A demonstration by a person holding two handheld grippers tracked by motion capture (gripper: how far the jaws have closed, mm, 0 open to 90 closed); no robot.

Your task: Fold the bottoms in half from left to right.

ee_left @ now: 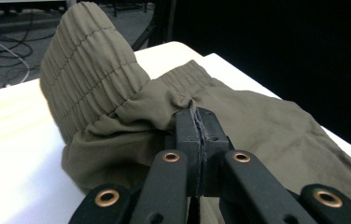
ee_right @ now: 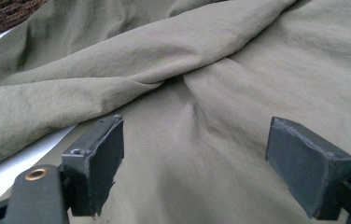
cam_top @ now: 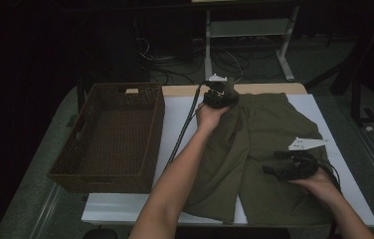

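No text, label, brand, number or sign can be read in any of the pictures.

Dim room, cables [cam_top: 225, 59] on floor [cam_top: 314, 59]
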